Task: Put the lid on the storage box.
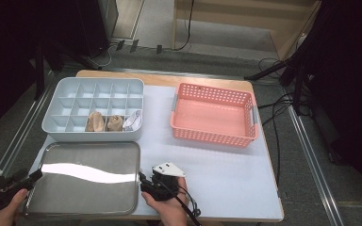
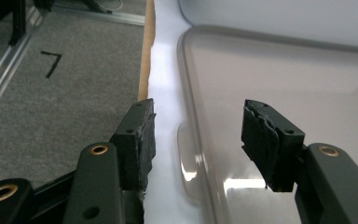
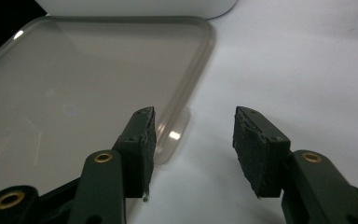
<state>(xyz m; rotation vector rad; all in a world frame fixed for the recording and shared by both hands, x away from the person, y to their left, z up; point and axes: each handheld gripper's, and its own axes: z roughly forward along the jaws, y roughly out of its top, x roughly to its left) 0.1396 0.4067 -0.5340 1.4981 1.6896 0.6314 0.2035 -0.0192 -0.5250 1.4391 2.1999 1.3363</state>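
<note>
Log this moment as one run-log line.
left gripper: open, at metal tray left handle | right gripper: open, at right handle | tray: on table, unlifted

One steel tray [image 1: 87, 181]. One grey divided organiser box [image 1: 94, 109], holding three small bundles: two tan [image 1: 94, 122], one white [image 1: 133, 121]. One pink perforated basket [image 1: 214, 114]. Two handheld grippers: left gripper [image 1: 37, 175], right gripper [image 1: 143, 181]. One white-covered table [image 1: 226, 174].

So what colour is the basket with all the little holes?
The basket is salmon pink with grey handles at its ends. The high view shows it best.
</note>
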